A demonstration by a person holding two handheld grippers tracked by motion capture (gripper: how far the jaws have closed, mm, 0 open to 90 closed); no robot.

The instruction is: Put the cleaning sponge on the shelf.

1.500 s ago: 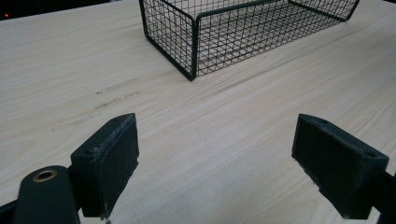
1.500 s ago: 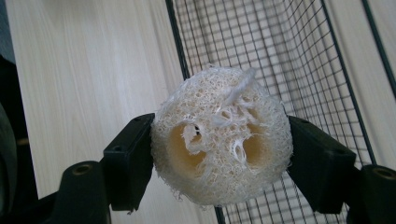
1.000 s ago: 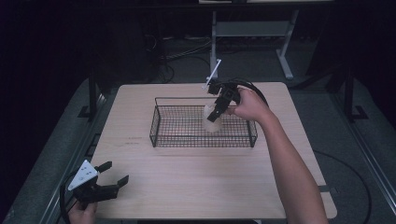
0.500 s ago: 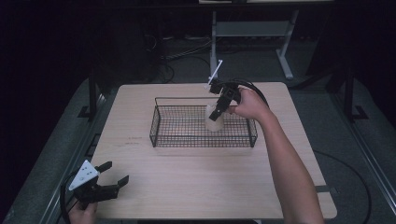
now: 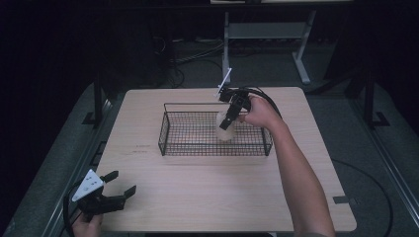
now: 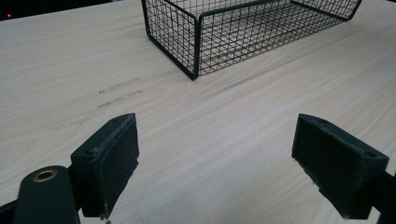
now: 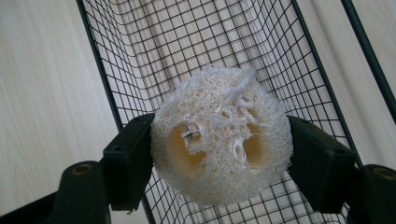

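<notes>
A pale loofah sponge (image 7: pixel 222 135) is sitting clamped between the two jaws of my right claw (image 7: pixel 219 154), its holed flat face turned toward the claw's camera and its round sides pressed by the pads. Directly beyond the claw, the floor of the black wire basket (image 5: pixel 168 133) is lying under the sponge, so I am judging that the coming move is a straight lowering away from the claw. My left claw (image 5: pixel 116 190) is resting well apart at the near corner of the desk (image 5: pixel 197 187), jaws spread wide and gripping nothing, the basket's corner ahead of it.
</notes>
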